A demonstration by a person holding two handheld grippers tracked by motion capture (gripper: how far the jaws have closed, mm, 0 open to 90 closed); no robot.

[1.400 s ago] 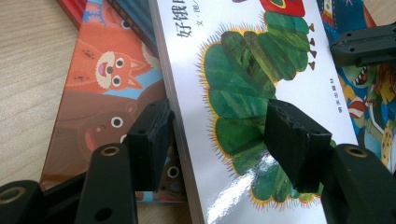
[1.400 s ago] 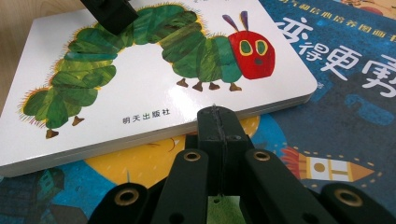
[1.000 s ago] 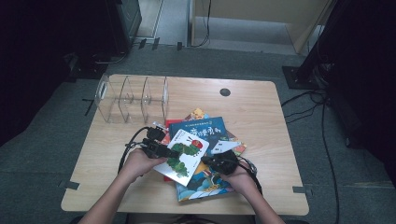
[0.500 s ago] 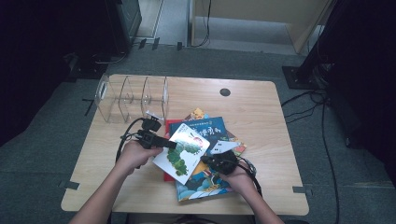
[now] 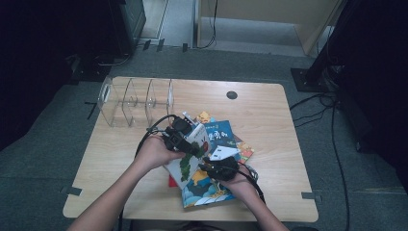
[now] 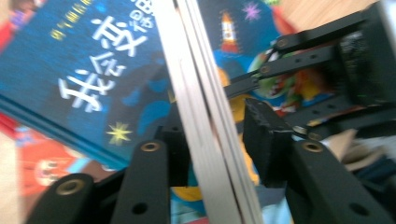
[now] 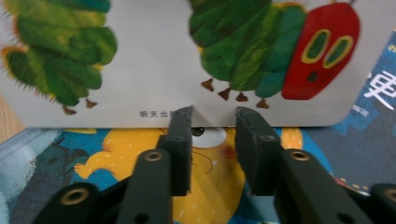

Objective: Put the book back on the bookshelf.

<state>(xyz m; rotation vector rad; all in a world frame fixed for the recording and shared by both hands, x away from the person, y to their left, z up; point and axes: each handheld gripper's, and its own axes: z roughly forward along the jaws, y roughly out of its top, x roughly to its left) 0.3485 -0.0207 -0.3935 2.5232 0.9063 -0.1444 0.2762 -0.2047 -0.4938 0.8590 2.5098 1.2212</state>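
A white board book with a green caterpillar (image 5: 190, 161) stands tilted up on its lower edge above a pile of books. My left gripper (image 5: 192, 147) straddles its upper edge (image 6: 201, 93). The jaws have just been closing around it; one pad lies against the cover and the other stands a little off. My right gripper (image 5: 207, 166) sits at the book's lower edge (image 7: 154, 60). Its jaws (image 7: 214, 116) have just been opening and stand apart, with only their tips at the edge. The left gripper view also shows the right gripper (image 6: 327, 70) behind the book.
Under the white book lie a blue book with a white title (image 5: 219, 132) and a larger one with a yellow figure (image 5: 207, 190). A clear divider rack (image 5: 134, 101) stands at the back left of the wooden table (image 5: 269, 110).
My left gripper has risen and its jaws have narrowed around the book's top edge. The book now stands steeper. My right gripper, shut on the lower edge before, has opened.
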